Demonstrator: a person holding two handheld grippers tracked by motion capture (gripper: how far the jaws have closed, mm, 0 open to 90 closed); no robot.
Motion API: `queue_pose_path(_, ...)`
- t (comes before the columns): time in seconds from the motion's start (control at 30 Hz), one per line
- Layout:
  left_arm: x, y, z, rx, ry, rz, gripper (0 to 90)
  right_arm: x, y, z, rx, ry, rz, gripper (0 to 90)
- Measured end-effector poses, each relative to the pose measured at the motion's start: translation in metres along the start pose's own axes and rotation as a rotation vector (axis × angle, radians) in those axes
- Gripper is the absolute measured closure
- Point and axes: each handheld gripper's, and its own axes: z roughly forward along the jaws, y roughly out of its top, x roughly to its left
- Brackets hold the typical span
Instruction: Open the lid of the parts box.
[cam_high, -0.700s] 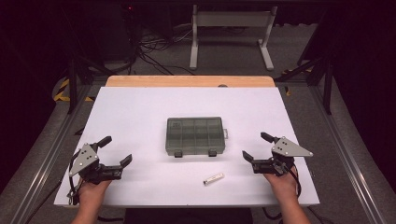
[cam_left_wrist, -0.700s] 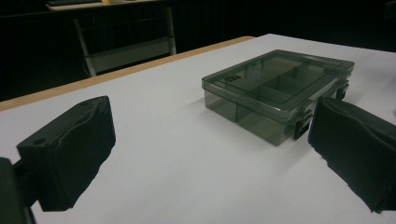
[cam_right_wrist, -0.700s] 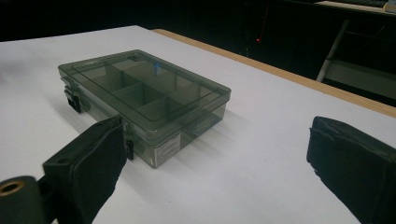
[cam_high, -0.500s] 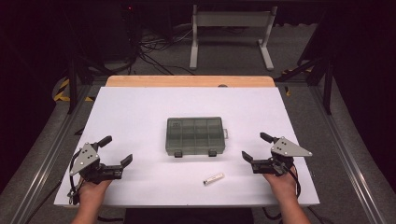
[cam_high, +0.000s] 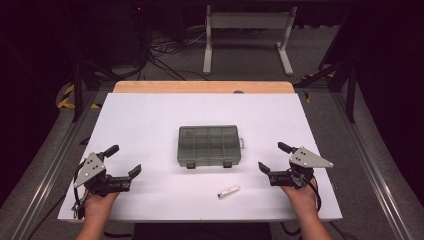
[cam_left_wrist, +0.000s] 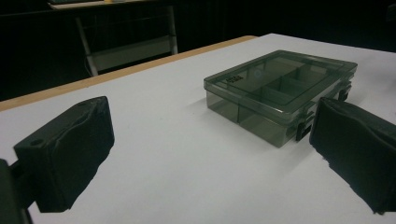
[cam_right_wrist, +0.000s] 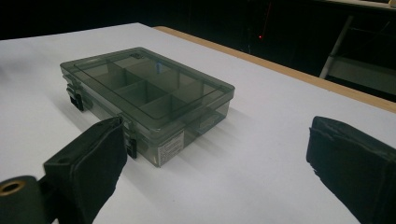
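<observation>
A closed, smoky-clear compartment box (cam_high: 208, 145) with two front latches lies in the middle of the white table (cam_high: 150, 115). In front of it, a little to the right, lies a small white stick-shaped piece (cam_high: 229, 191). My left gripper (cam_high: 123, 160) rests at the table's near left, open and empty, jaws pointing toward the box. My right gripper (cam_high: 274, 157) rests at the near right, also open and empty. In the left gripper view the box (cam_left_wrist: 280, 88) sits ahead to the right, beyond the gripper (cam_left_wrist: 210, 163). The right gripper view has the box (cam_right_wrist: 144, 93) ahead to the left of the gripper (cam_right_wrist: 219, 163).
A wooden strip (cam_high: 202, 86) runs along the table's far edge. Beyond it stand a white metal frame (cam_high: 247, 35) and loose cables (cam_high: 165, 57) on a dark floor. Grey rails (cam_high: 380, 170) flank the table on both sides.
</observation>
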Motion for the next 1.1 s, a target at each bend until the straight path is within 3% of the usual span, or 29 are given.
queue_pose_path(0.23,0.001,0.007,0.007,0.018,0.009,0.009,0.9,0.0,0.004,0.004,0.006,0.016,0.002,6.1)
queue_pose_path(0.77,-0.005,0.026,0.041,0.054,-0.061,0.008,0.4,-0.001,0.025,0.027,0.022,0.064,-0.024,9.2)
queue_pose_path(0.9,-0.007,0.029,0.051,0.063,-0.07,0.027,0.3,-0.001,0.028,0.031,0.029,0.079,-0.021,8.7)
queue_pose_path(1.1,-0.006,0.032,0.066,0.062,-0.103,-0.002,0.6,0.0,0.035,0.042,0.045,0.098,-0.034,6.8)
